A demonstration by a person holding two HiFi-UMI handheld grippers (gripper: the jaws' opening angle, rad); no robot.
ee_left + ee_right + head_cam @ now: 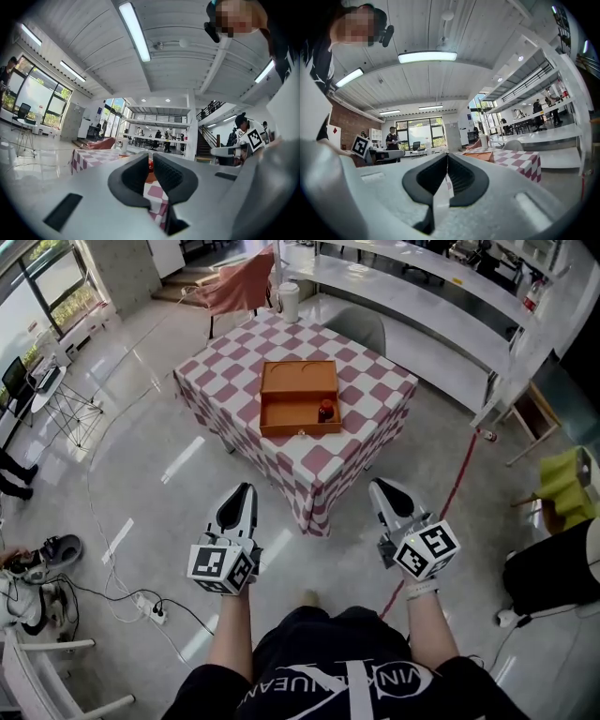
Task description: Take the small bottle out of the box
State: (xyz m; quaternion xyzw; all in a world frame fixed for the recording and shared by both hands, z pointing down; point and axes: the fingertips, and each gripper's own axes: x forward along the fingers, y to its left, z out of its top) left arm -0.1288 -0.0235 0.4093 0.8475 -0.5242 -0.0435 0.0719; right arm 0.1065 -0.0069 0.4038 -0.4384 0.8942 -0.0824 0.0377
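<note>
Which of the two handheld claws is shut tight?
The right gripper: its jaws meet with no gap. The left gripper has a narrow slit between its jaws. Neither holds anything.

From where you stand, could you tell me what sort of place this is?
Probably an open-plan lab or workshop hall: long white counters, a mezzanine, and a power strip on the glossy floor.

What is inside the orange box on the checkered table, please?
A small red-capped bottle stands in the orange box by its right wall. The remaining floor looks bare, though the near wall may hide a strip.
</note>
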